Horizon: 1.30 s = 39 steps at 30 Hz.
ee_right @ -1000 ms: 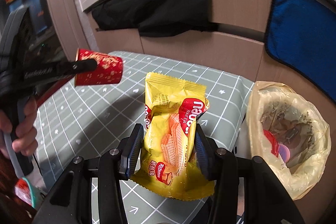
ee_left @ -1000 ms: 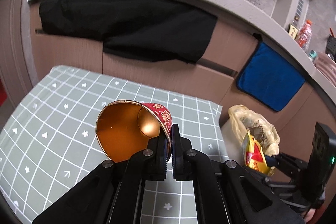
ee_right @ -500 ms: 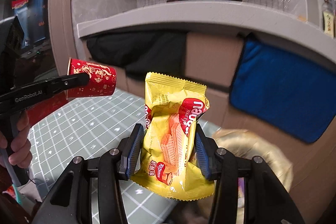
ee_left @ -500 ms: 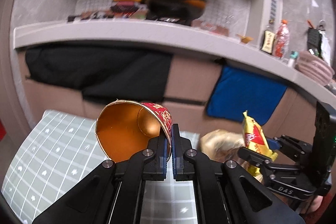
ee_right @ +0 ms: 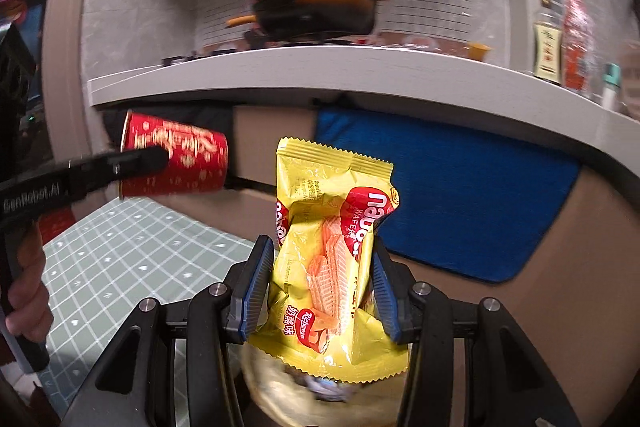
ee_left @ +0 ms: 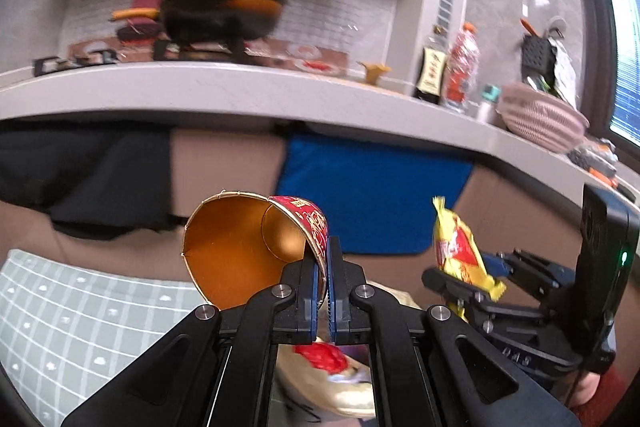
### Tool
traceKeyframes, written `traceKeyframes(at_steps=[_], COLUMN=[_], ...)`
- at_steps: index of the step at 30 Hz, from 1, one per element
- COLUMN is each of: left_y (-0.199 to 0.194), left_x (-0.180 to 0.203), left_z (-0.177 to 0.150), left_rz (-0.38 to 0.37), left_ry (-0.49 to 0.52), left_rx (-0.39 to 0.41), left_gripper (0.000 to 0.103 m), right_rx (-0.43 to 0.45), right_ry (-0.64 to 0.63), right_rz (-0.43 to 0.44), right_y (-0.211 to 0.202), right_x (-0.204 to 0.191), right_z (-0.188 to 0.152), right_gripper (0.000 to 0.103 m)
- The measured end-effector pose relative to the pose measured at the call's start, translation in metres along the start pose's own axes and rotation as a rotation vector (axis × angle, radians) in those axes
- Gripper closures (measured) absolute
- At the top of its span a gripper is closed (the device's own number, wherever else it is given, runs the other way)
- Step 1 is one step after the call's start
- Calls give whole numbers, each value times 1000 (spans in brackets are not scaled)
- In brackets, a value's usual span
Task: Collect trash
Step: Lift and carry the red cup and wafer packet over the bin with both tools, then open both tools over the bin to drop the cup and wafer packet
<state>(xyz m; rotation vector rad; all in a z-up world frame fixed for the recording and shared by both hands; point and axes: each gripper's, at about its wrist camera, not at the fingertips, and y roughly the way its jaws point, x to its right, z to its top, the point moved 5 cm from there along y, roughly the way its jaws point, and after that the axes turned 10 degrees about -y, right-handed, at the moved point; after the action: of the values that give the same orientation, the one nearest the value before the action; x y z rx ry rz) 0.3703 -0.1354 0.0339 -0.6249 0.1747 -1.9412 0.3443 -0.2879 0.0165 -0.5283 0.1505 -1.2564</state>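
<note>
The left gripper (ee_left: 323,281) pinches the wall of a red paper cup (ee_left: 248,247) (gold inside), held on its side at 11 o'clock. The right gripper (ee_right: 322,277) clamps a yellow wafer packet (ee_right: 332,255) upright, the lined trash bin (ee_right: 280,387) blurred at 6 o'clock below it.

Both wrist cams sit low behind their fingers (ee_left: 308,279), facing the kitchen counter (ee_left: 240,95); both catch the wok (ee_right: 316,7) and blue cloth (ee_right: 448,187).
</note>
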Motion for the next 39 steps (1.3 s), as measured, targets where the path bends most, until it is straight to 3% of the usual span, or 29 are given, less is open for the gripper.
traceKeyframes(at_steps=[10,18,32,35,37,39], left_y=[59,103,138,141,140,138], left_x=[16,6,-5,-9,-11,-14], left_z=[-46,-84,-123,-122,-121,-118], left_rz=[-30,-27,-35,-49,-57,-63], left_ry=[-10,-47,-78,-101,-111,-126], left_rx=[-157,-288,-417,-430,-431,-427], left_gripper=[100,100,99,89,66,61], right_rx=[-62,-124,-221,-230,-234,-237], right_ry=[87,146,207,213,216,219], right_rz=[-26,5,61,60,58,56], right_y=[15,41,84,87,89,89], right_x=[48,60,57,56,55,55], right_z=[-36,-66,-97,-100,-102,-104], right_gripper=[58,58,58,58,58,58])
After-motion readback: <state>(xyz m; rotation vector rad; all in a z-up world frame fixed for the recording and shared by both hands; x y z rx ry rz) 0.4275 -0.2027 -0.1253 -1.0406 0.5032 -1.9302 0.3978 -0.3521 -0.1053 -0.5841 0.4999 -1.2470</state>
